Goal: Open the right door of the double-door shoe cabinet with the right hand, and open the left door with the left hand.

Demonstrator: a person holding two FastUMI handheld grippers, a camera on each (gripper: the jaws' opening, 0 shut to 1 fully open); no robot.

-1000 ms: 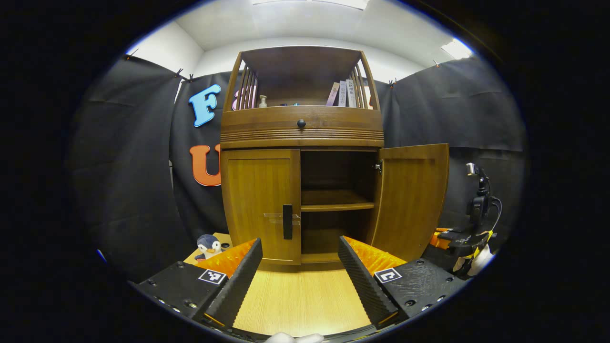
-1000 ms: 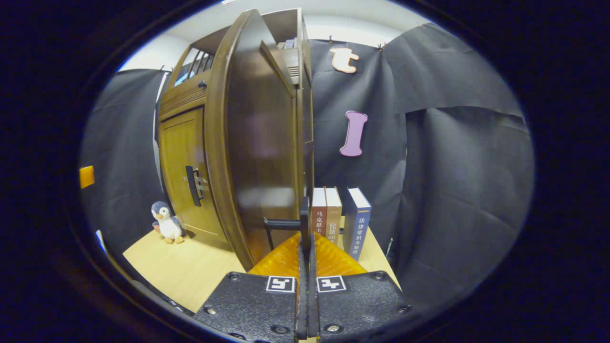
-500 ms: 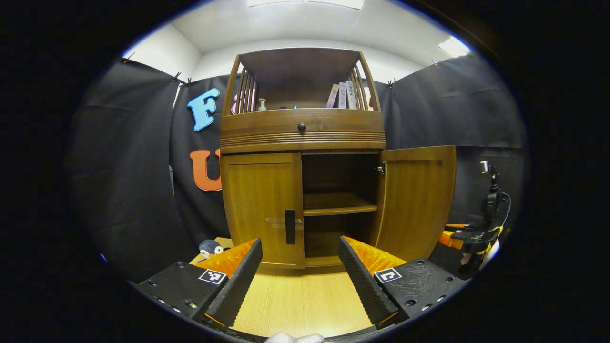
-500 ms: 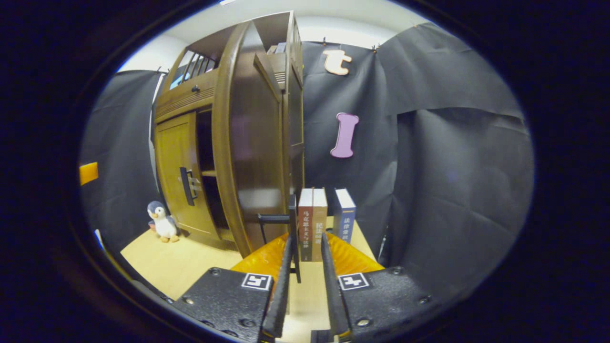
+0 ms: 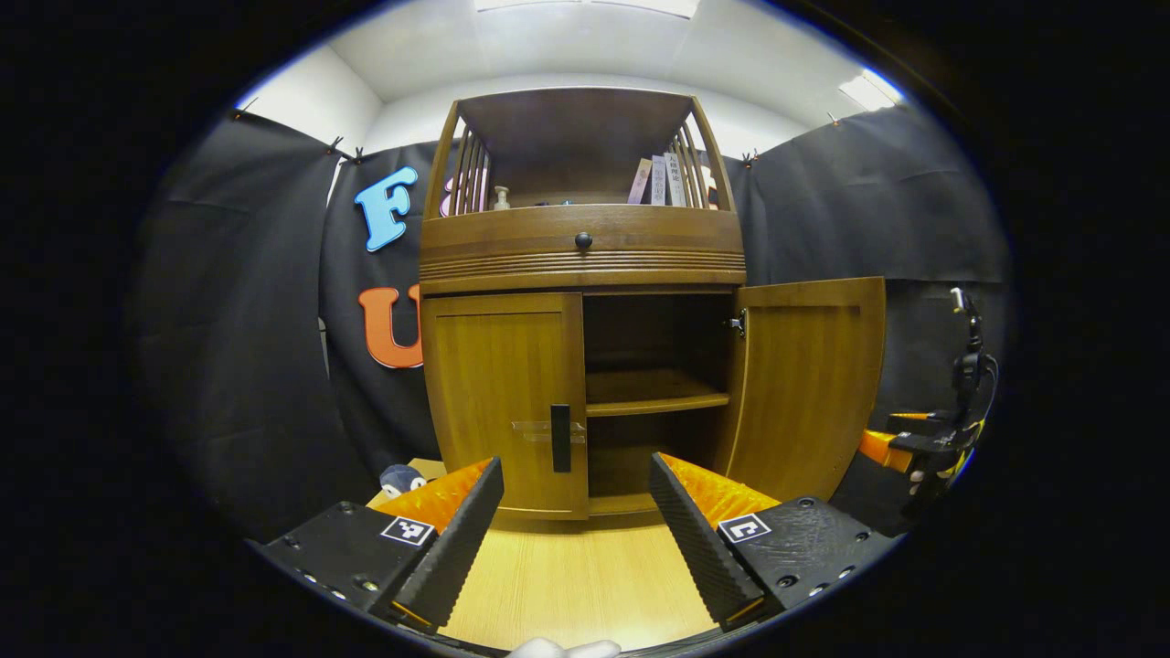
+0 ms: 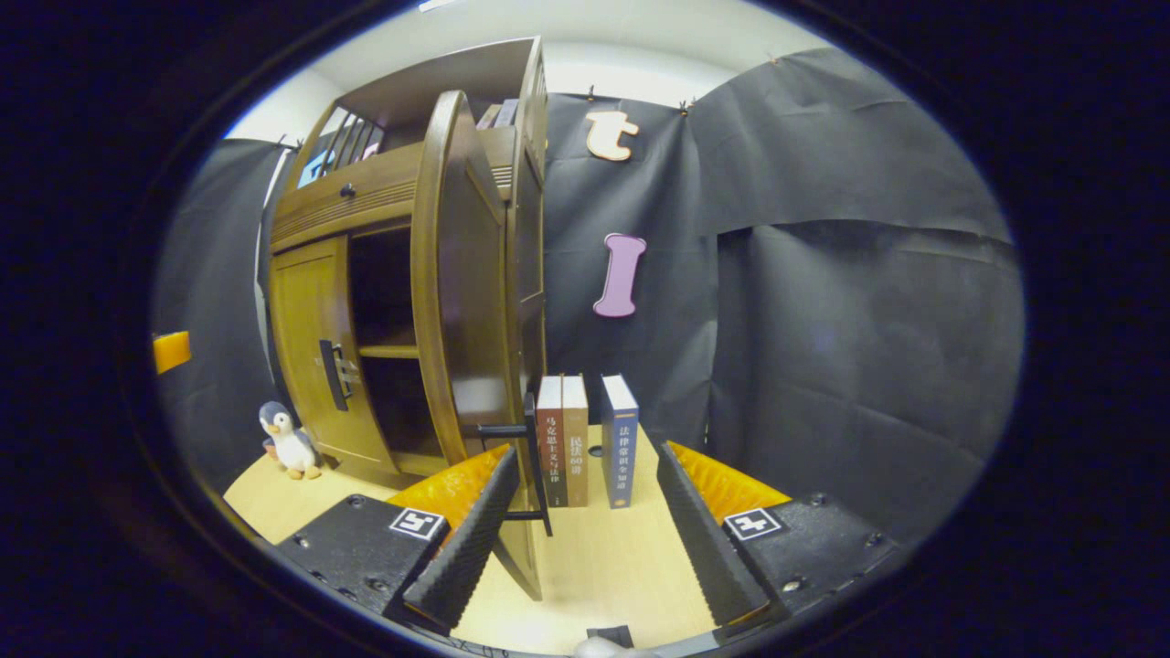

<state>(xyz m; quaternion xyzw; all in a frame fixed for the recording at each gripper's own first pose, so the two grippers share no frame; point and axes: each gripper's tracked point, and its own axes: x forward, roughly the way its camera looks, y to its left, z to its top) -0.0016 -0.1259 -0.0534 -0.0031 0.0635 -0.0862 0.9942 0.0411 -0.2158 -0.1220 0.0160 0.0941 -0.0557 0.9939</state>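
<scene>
the right claw (image 6: pixel 580 512) has just been opened: a second ago its fingers were clamped on the right door handle (image 6: pixel 532 461), and now they are spread wide, with the handle left free between them, nearer the left finger. the handle has been released and the claw is being drawn back. the right door (image 5: pixel 804 384) is seen swung out past square to the shoe cabinet (image 5: pixel 581 247), the inner shelf (image 5: pixel 654 395) laid bare, so the first half of the task is judged done.

the left door (image 5: pixel 503 397) is found shut, flush with the frame, its dark handle (image 5: pixel 559 437) untouched. the left claw (image 5: pixel 576 525) is held released, fingers wide apart, above the tabletop (image 5: pixel 576 585) and short of that handle, roughly lined up with it. the handle has risen slightly in the left gripper view across the last second. the left door's handle is taken to be next, to be closed on and pulled outward.
</scene>
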